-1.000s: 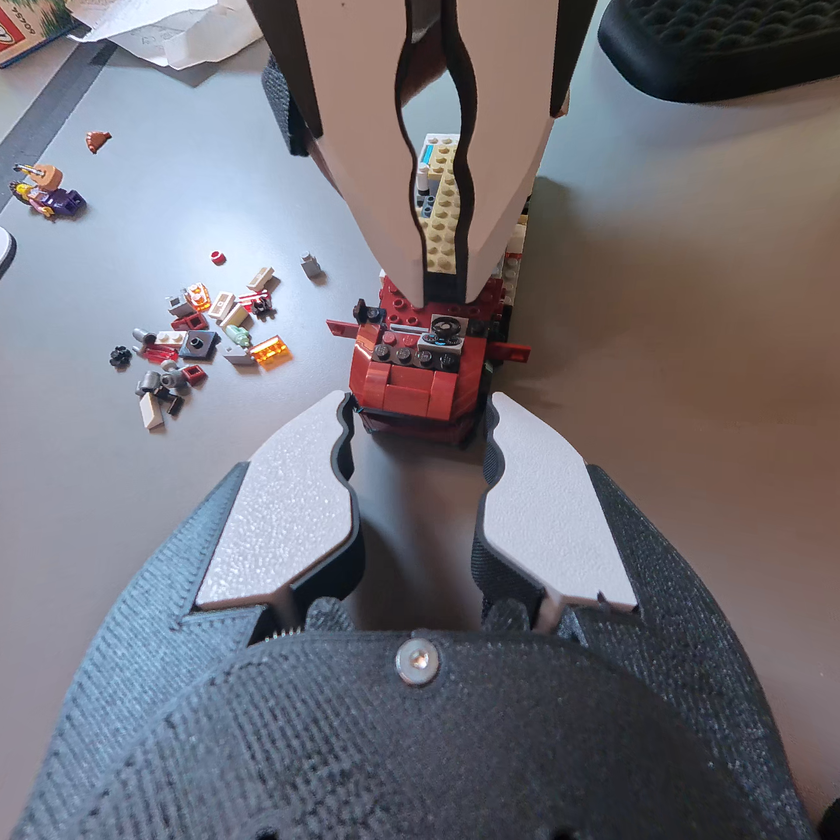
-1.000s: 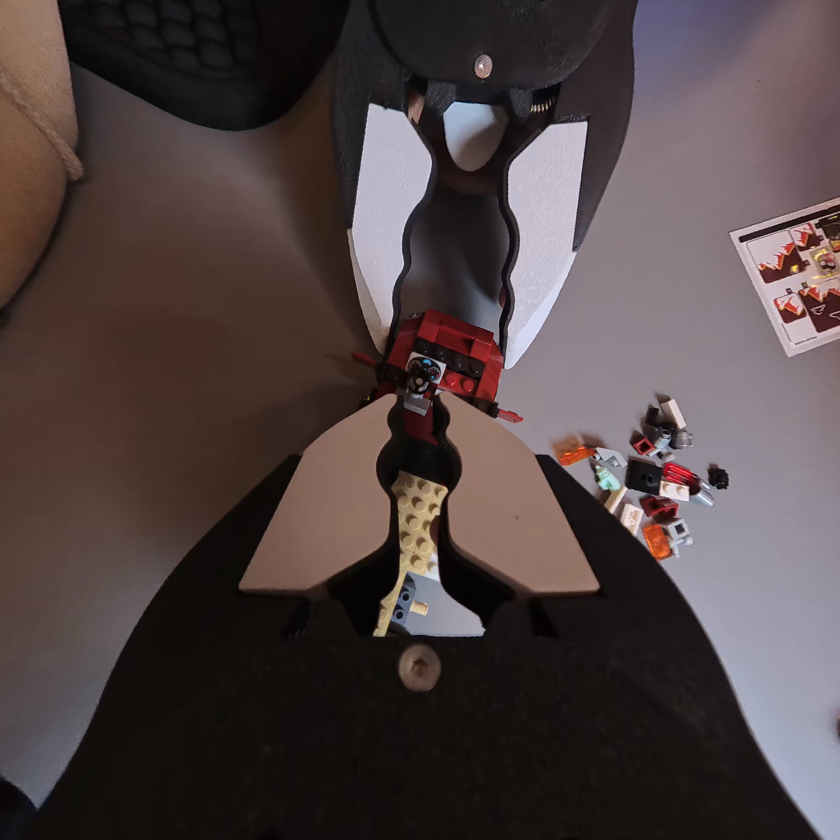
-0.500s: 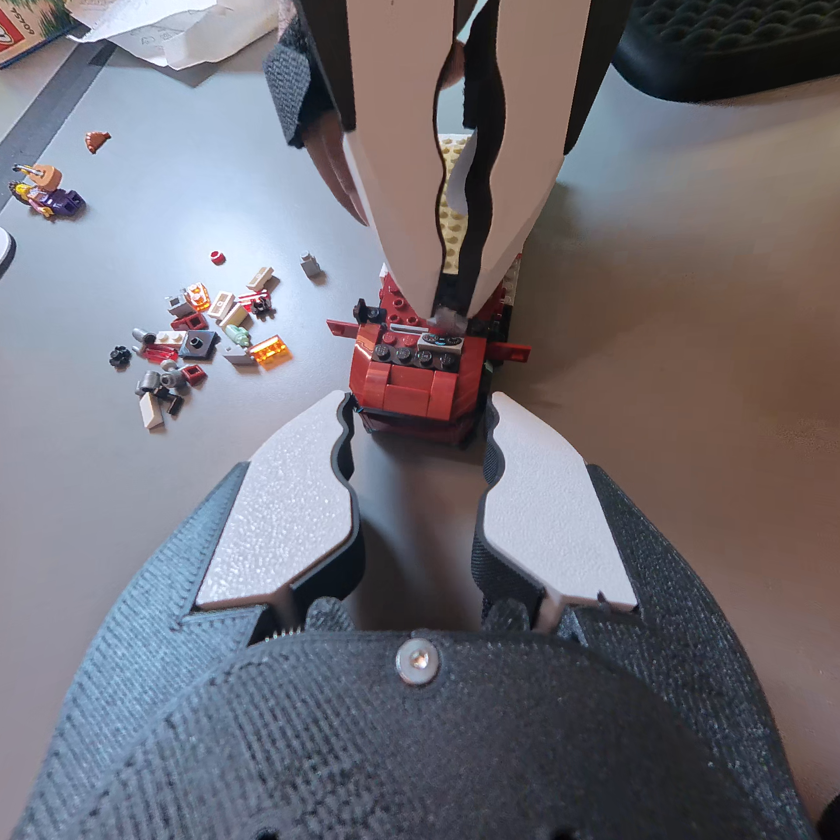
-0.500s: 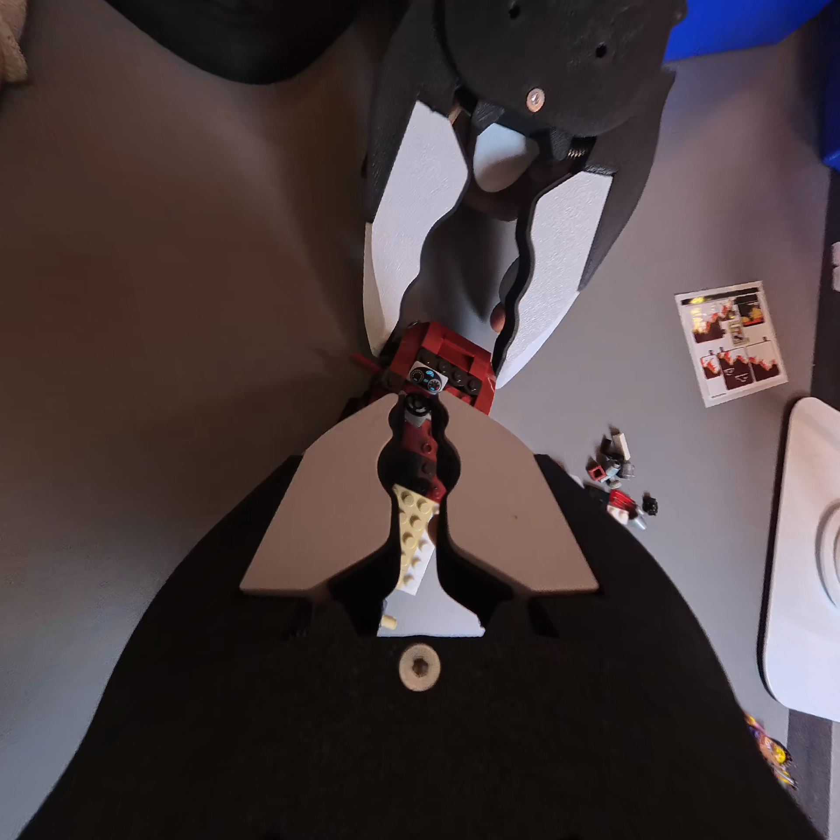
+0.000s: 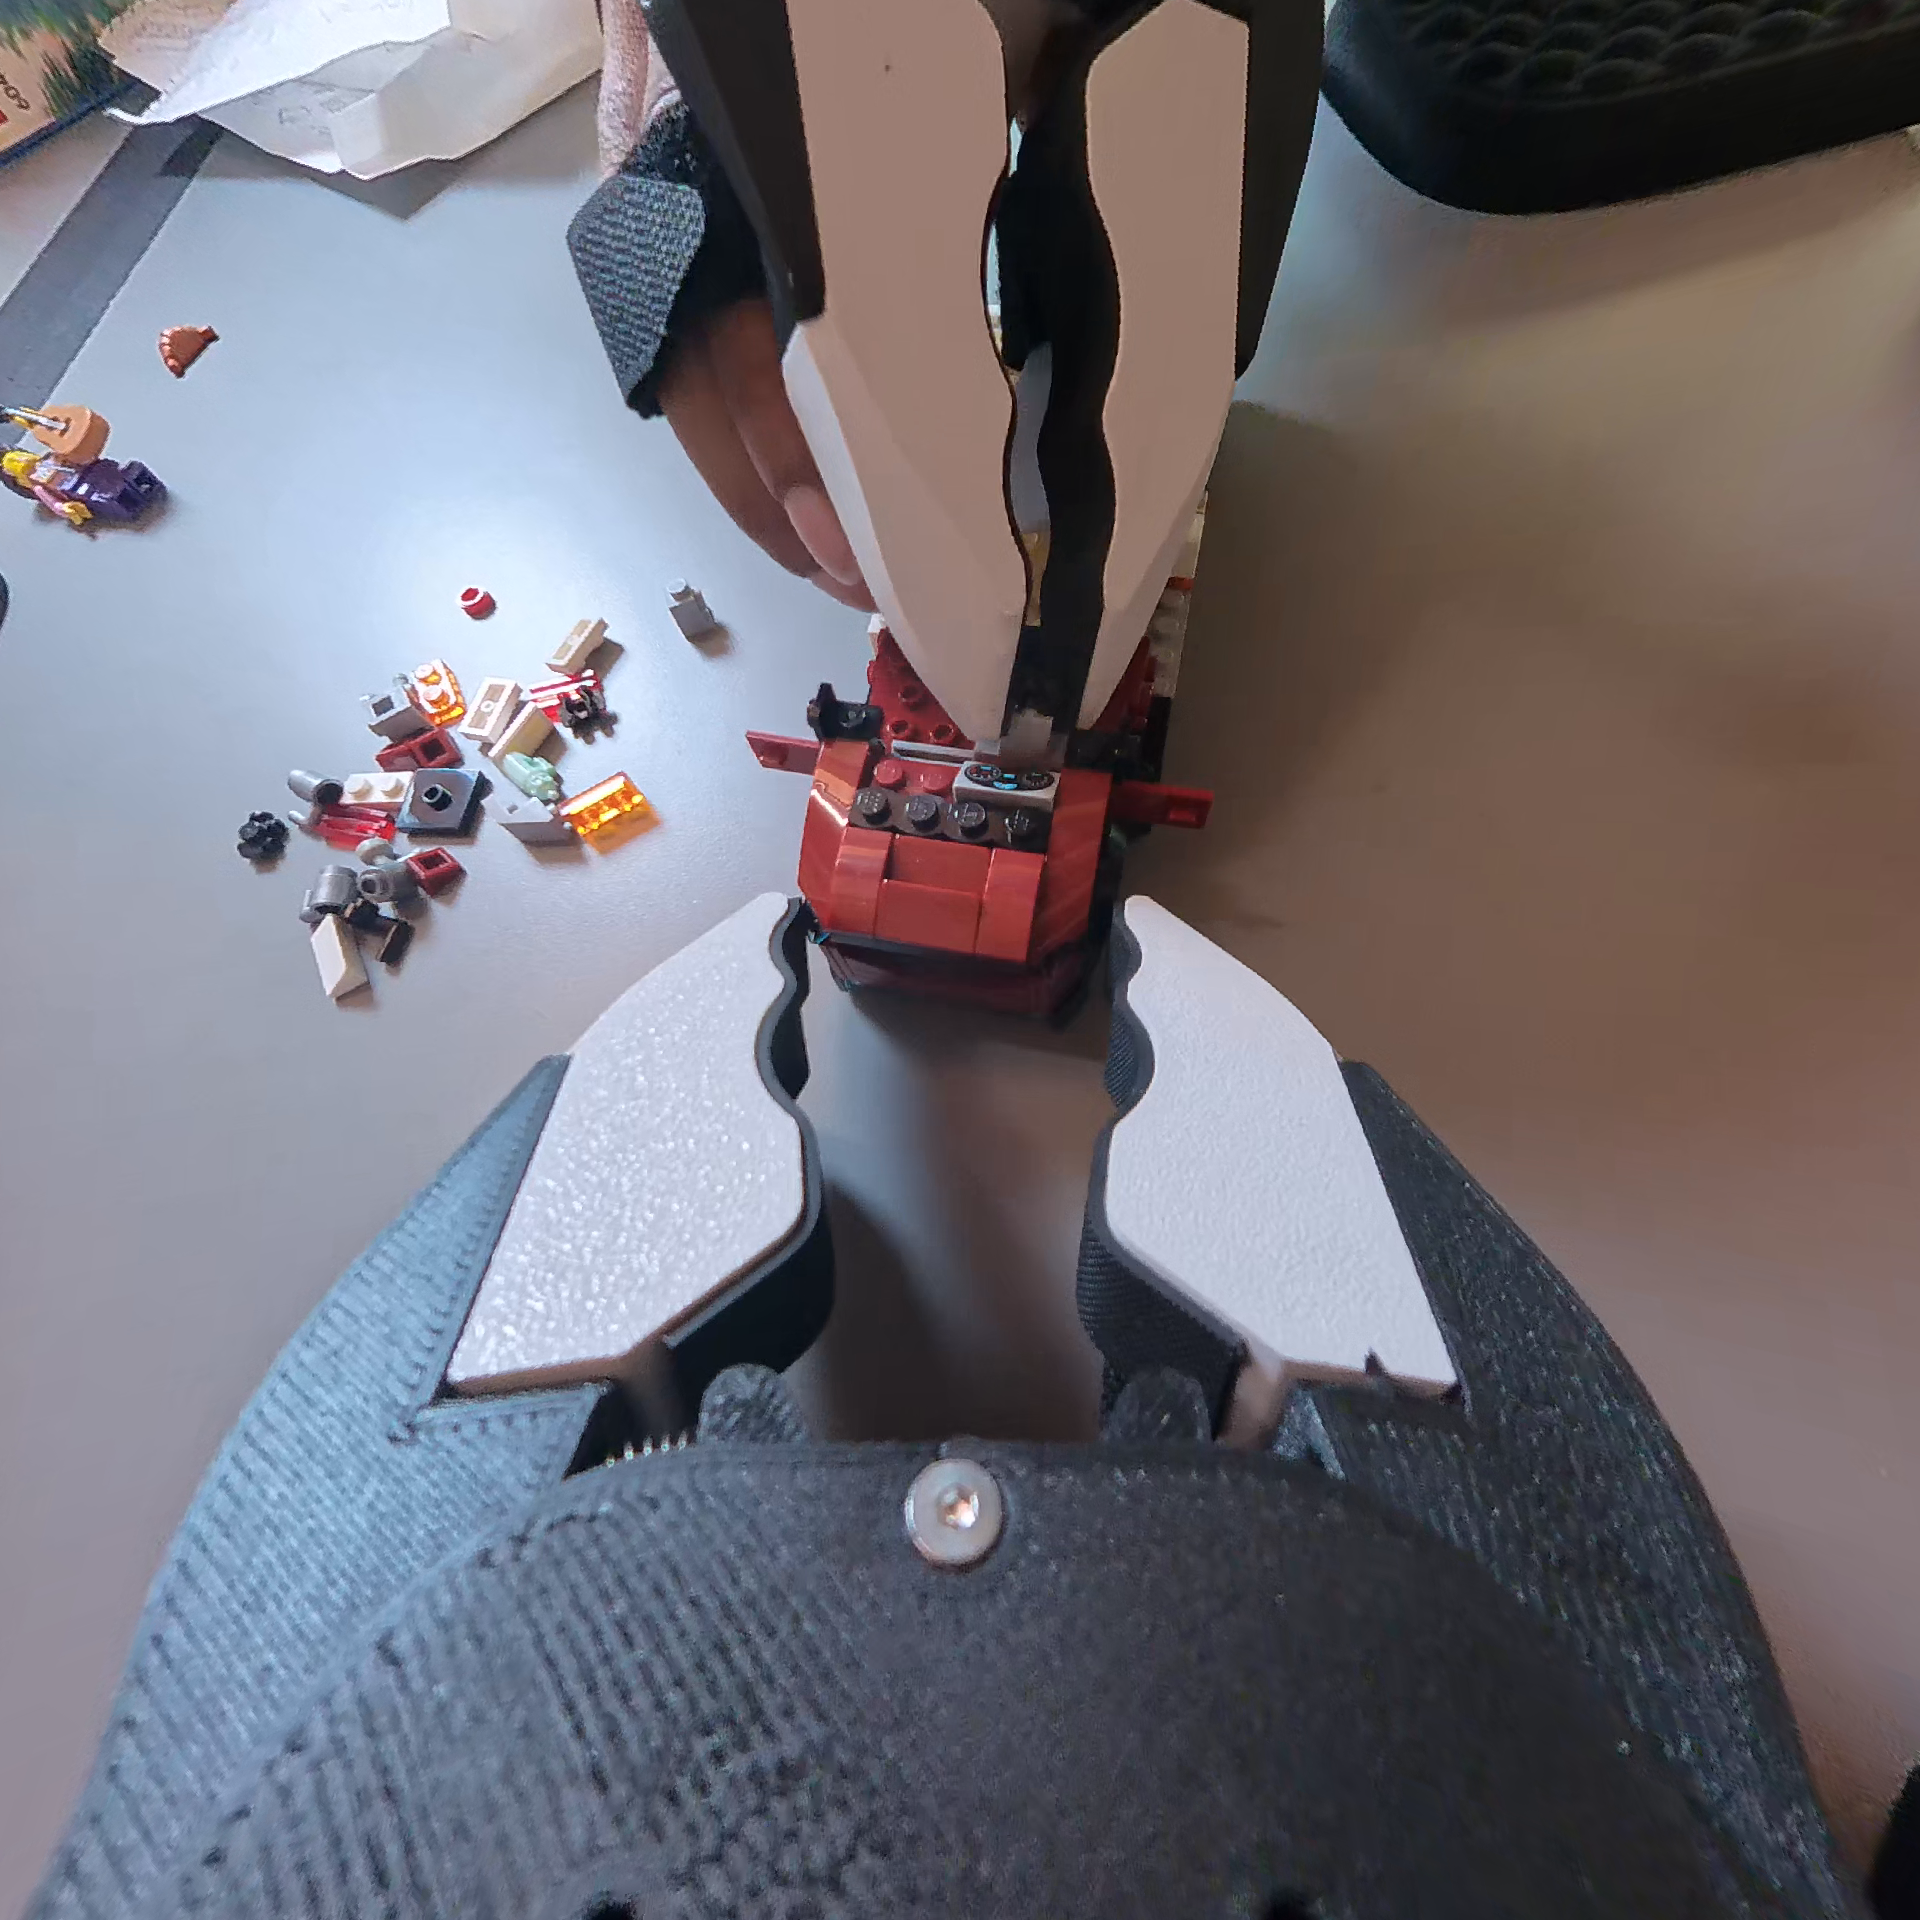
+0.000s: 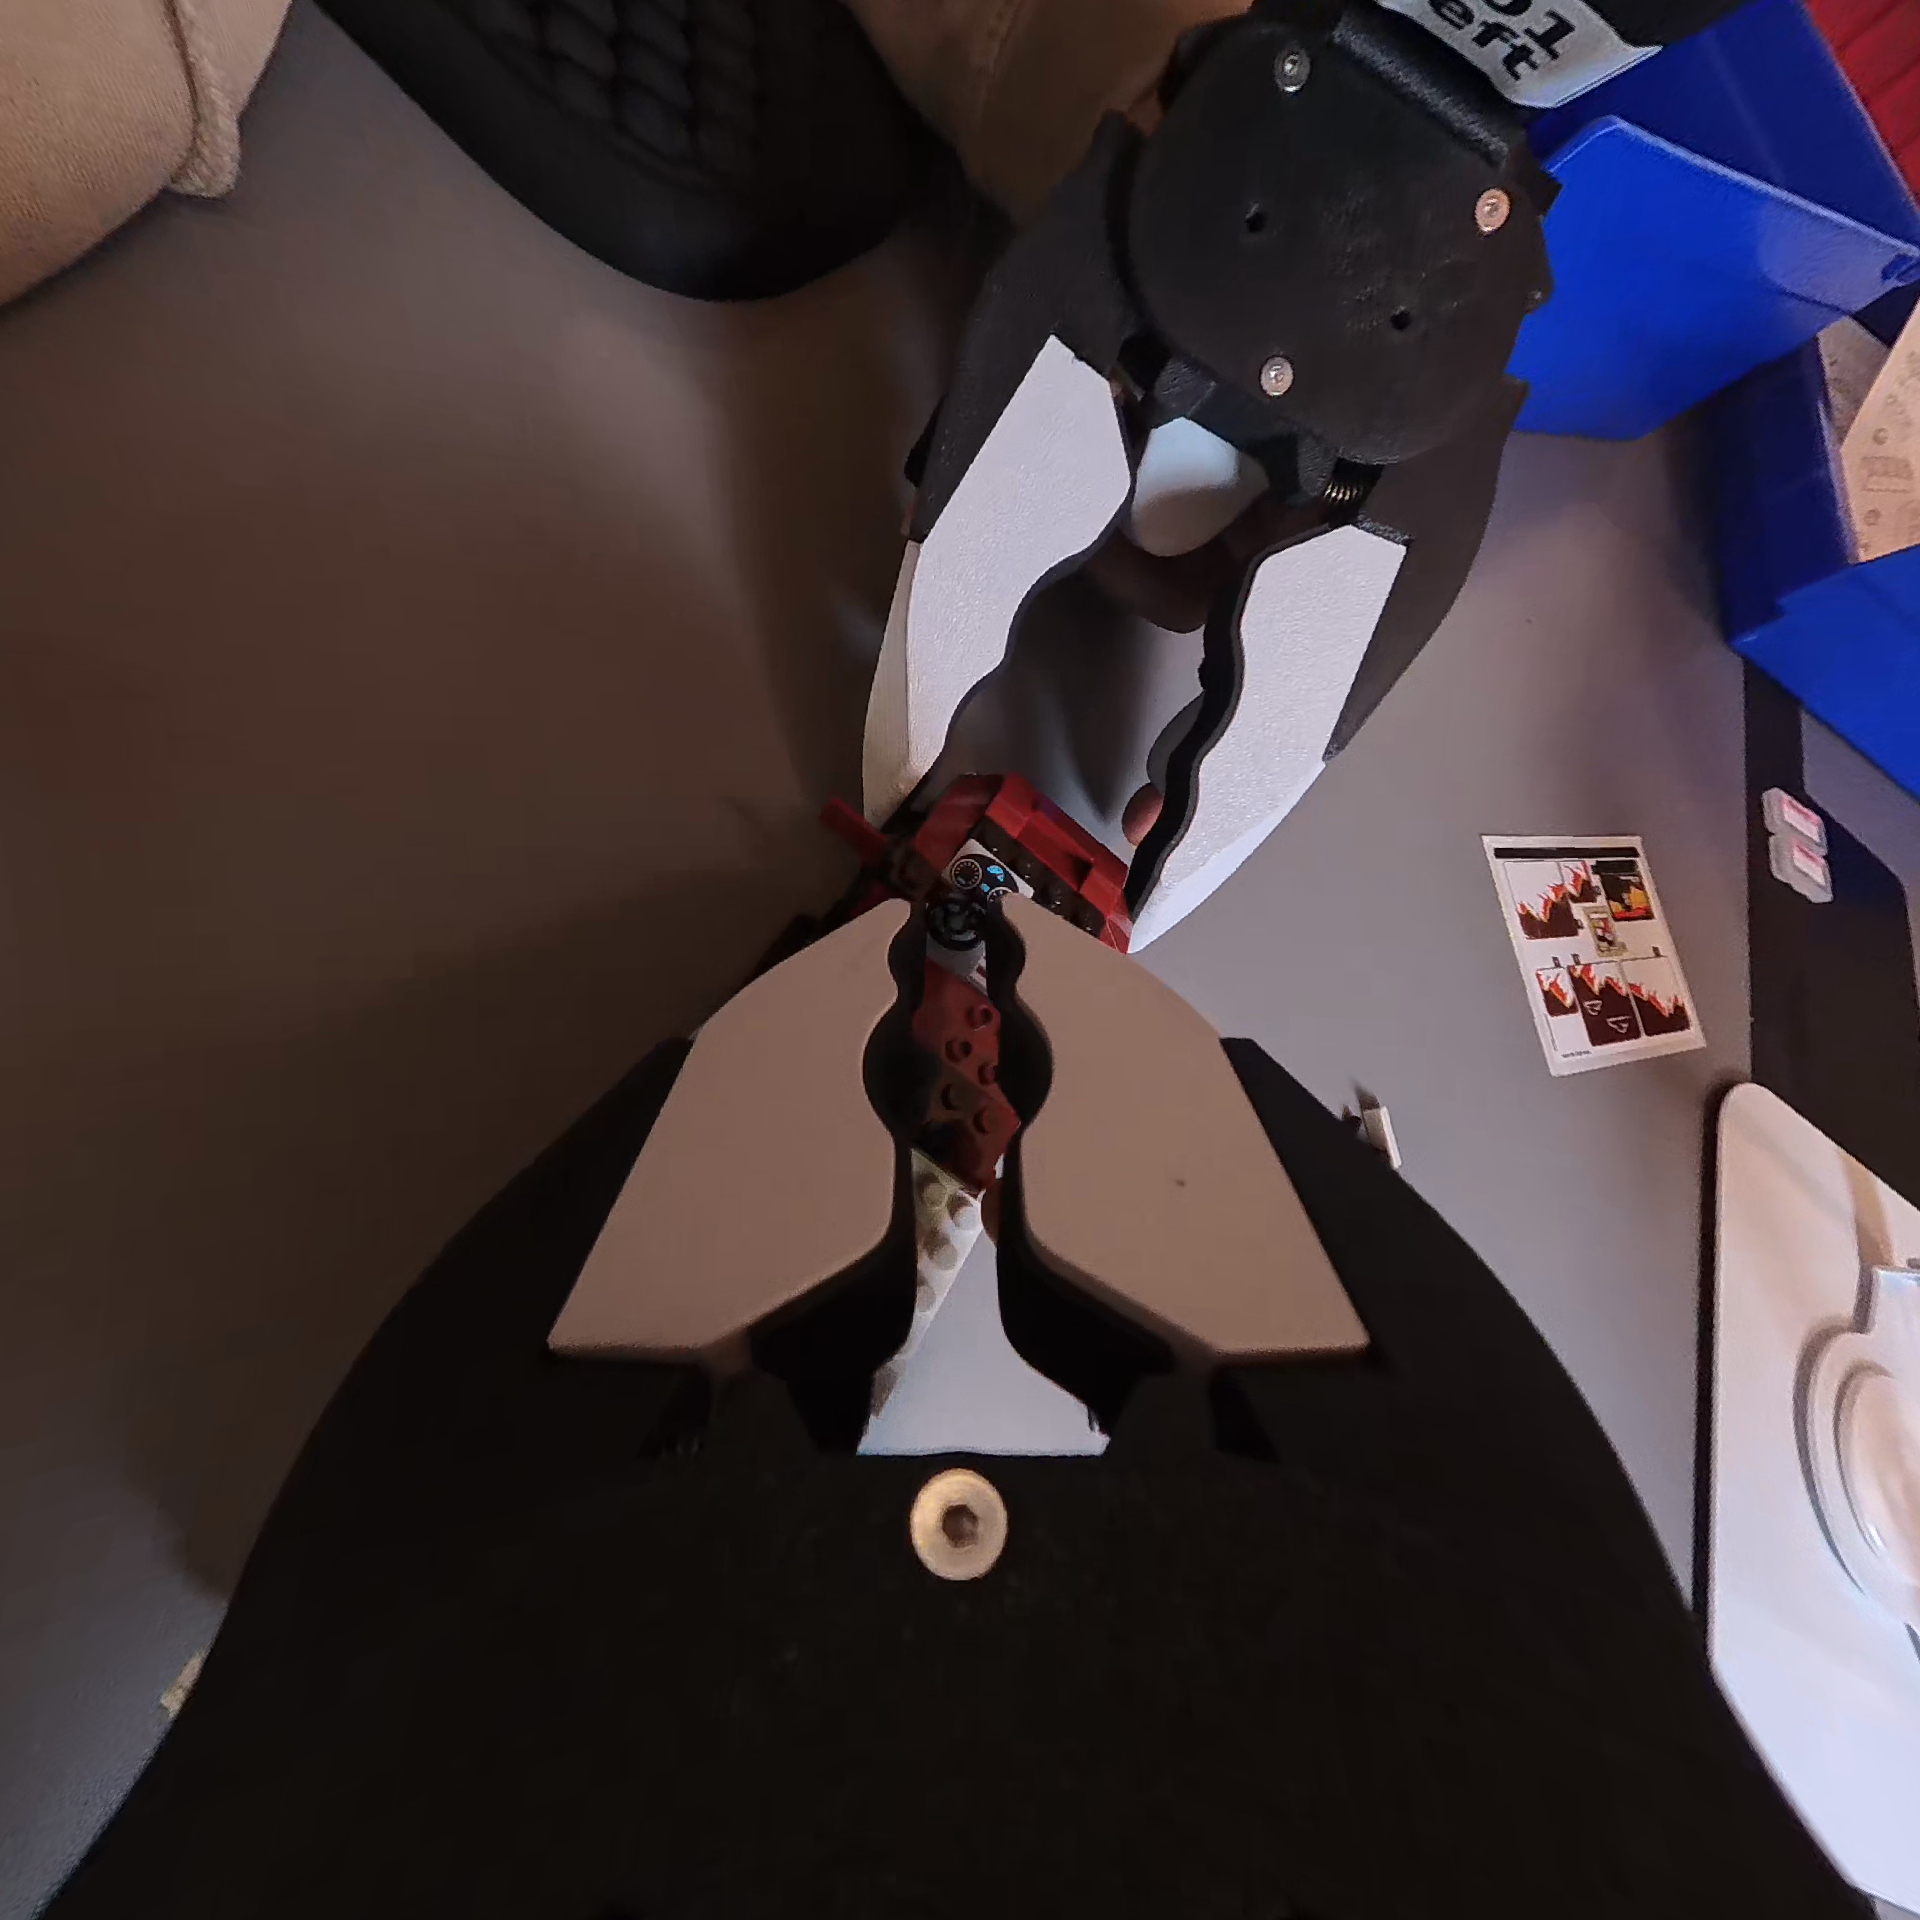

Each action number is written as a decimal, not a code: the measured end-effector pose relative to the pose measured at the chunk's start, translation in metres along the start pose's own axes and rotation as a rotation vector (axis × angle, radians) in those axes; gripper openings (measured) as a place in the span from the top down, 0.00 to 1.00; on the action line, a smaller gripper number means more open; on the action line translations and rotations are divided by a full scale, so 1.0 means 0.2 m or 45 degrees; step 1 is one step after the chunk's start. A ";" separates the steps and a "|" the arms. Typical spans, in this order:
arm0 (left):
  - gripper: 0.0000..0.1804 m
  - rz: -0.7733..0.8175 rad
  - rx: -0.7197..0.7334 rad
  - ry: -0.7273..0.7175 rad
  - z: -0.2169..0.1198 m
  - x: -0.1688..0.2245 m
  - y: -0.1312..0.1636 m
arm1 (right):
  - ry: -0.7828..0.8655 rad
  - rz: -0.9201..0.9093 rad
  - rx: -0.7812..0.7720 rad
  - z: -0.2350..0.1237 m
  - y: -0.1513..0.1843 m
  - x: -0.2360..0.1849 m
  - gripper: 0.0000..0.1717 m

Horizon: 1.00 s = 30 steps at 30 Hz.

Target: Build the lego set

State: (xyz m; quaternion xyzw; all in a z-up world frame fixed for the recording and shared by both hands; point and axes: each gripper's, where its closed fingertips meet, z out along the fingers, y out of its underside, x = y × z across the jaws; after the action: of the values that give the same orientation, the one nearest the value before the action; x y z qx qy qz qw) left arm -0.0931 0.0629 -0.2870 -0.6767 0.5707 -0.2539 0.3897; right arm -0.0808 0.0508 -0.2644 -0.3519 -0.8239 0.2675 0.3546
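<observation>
A: Where does the brick car (image 5: 935, 883) sit?

B: On the grey table (image 5: 1507, 831), dead ahead at twelve o'clock of the left gripper (image 5: 958, 914). That gripper's jaws are spread wide and closed against the two sides of the car's dark red nose.

A: And the right gripper (image 5: 1023, 717)?

B: It comes down from twelve o'clock in the left wrist view, its jaws nearly together and pinching a small grey steering-wheel piece (image 5: 1023, 732) right at the cockpit, behind the dial tile.

A: How would the car handle?

B: Probably light and stiff, but it looks fragile at the joints. The thin red fins at three and nine o'clock look likely to snap off. The solid flanks, where the left pads are, seem the safest hold. The smooth sloped hood looks slippery.

A: Anything nearby?

B: Loose bricks (image 5: 447, 790) lie at ten o'clock, well apart from the car.
</observation>
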 end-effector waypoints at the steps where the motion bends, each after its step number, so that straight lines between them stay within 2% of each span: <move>1: 0.69 0.001 0.000 0.001 0.00 0.00 0.00 | -0.008 -0.002 -0.005 0.00 0.00 0.00 0.94; 19: 0.69 0.006 0.000 0.003 0.00 0.00 0.00 | 0.008 0.052 -0.036 -0.02 0.01 0.00 0.91; 24: 0.69 0.005 0.000 0.004 0.00 0.00 0.00 | -0.054 0.035 -0.096 -0.04 0.01 0.01 0.91; 30: 0.69 0.007 0.000 0.004 0.00 0.00 0.00 | -0.230 0.068 -0.162 -0.04 0.01 0.02 0.92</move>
State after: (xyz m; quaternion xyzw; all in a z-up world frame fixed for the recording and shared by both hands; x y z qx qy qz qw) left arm -0.0931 0.0626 -0.2869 -0.6748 0.5731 -0.2538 0.3896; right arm -0.0757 0.0571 -0.2591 -0.3699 -0.8582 0.2547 0.2487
